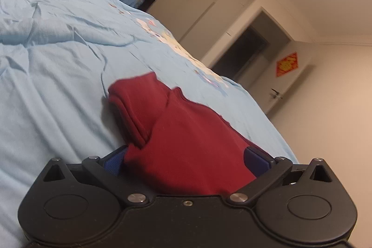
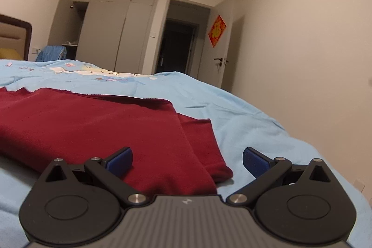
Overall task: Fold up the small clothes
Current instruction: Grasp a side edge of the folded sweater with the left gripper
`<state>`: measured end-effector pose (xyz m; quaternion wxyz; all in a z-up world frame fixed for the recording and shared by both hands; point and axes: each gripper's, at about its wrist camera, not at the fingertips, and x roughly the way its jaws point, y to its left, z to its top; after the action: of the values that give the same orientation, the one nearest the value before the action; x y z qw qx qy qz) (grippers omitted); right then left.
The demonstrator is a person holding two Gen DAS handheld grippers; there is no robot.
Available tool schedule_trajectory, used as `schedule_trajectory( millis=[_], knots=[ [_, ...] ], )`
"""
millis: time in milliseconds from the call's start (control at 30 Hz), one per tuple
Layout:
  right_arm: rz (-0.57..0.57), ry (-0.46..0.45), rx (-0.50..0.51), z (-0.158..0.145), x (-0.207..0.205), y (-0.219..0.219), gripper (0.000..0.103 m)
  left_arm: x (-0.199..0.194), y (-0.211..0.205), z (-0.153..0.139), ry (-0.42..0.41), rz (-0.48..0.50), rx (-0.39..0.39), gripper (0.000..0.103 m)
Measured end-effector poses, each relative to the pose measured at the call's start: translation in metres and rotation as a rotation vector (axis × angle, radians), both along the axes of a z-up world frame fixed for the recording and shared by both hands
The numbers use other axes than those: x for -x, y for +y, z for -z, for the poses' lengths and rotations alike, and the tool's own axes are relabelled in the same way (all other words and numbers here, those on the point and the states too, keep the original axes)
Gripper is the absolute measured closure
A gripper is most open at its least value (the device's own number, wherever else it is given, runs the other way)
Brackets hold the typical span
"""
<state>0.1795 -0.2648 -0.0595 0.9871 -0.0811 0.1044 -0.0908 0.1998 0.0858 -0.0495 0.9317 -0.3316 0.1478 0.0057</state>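
Note:
A dark red garment [image 1: 186, 131] lies bunched on the light blue bed sheet [image 1: 58, 85], with a ribbed hem or cuff folded up at its far end. My left gripper [image 1: 186, 162] is open and tilted, and the red cloth fills the gap between its blue pads [image 1: 255, 160]. In the right wrist view the same red garment [image 2: 93, 122] lies flat in layers on the sheet [image 2: 244, 113], its near corner by the gripper. My right gripper [image 2: 187, 162] is open just above that corner, the left pad over the cloth and the right pad over bare sheet.
The bed's right edge [image 2: 313, 150] drops off close to a plain wall. Beyond the bed stand a grey wardrobe [image 2: 116, 34], a dark doorway [image 2: 179, 45] and an open door with a red decoration [image 2: 217, 30]. A headboard [image 2: 16, 36] and a blue cloth heap [image 2: 52, 52] sit at far left.

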Motion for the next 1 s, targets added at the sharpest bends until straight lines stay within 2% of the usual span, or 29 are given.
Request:
schedule_trajectory(
  millis=[133, 200, 333, 467, 600, 700, 767, 833, 1000],
  knots=[
    [-0.002, -0.016, 0.075, 0.001, 0.003, 0.013, 0.000, -0.020, 0.003, 0.000, 0.024, -0.077, 0.008, 0.022],
    [0.001, -0.021, 0.082, 0.001, 0.004, 0.015, 0.000, -0.020, 0.005, 0.001, 0.021, -0.075, 0.013, 0.025],
    [-0.003, -0.037, 0.068, -0.007, 0.002, 0.018, 0.000, -0.012, 0.009, 0.005, -0.005, 0.019, 0.001, 0.025],
    [-0.077, -0.069, 0.067, -0.018, -0.001, 0.033, 0.000, -0.006, 0.009, 0.010, -0.028, 0.071, -0.005, 0.025],
    [-0.137, -0.060, 0.129, -0.020, -0.015, 0.057, 0.000, -0.007, 0.007, 0.012, -0.038, 0.073, -0.008, 0.025],
    [-0.215, -0.069, 0.140, -0.021, -0.014, 0.070, 0.000, -0.007, 0.001, 0.015, -0.037, 0.055, -0.047, 0.025],
    [-0.265, -0.024, 0.162, -0.014, -0.017, 0.079, 0.000, -0.006, -0.004, 0.016, -0.033, 0.049, -0.086, 0.025],
    [-0.267, 0.019, 0.186, -0.006, -0.022, 0.084, 0.000, -0.006, -0.005, 0.016, -0.033, 0.046, -0.099, 0.025],
    [-0.272, 0.015, 0.167, -0.003, -0.020, 0.082, 0.000, -0.007, -0.006, 0.017, -0.033, 0.046, -0.111, 0.024]
  ],
)
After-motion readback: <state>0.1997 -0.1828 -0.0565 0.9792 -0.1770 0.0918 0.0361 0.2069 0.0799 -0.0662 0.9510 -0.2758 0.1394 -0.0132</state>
